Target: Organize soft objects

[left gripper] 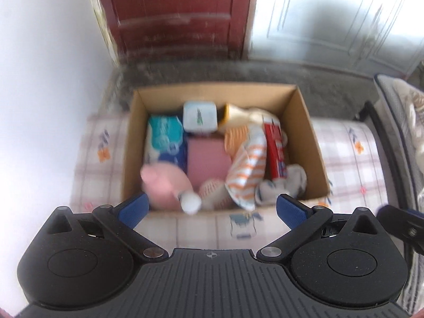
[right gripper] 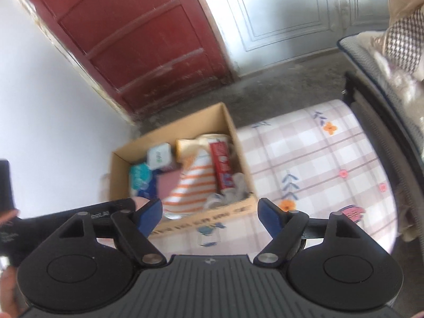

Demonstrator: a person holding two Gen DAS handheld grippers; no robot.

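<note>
Left wrist view: red door (left gripper: 175, 13) behind filled cardboard box (left gripper: 304, 132).

Left wrist view: camera mounted behind the left hand-held gripper (left gripper: 210, 206), looking forward and steeply down along its two fingers (left gripper: 132, 209) onto an open cardboard box (left gripper: 307, 135) on a checked cloth (left gripper: 349, 159) — near, box centred, squarely framed. Right wrist view: camera behind the right hand-held gripper (right gripper: 210, 216), likewise tilted down but set farther back and to the right, so the same box (right gripper: 233, 129) appears smaller, rotated, left of centre. Shared field — the box and its contents, the cloth (right gripper: 318, 159), the red door (left gripper: 175, 13), grey floor (left gripper: 331, 79) and white wall (left gripper: 47, 79). Both views are blurred.
</note>
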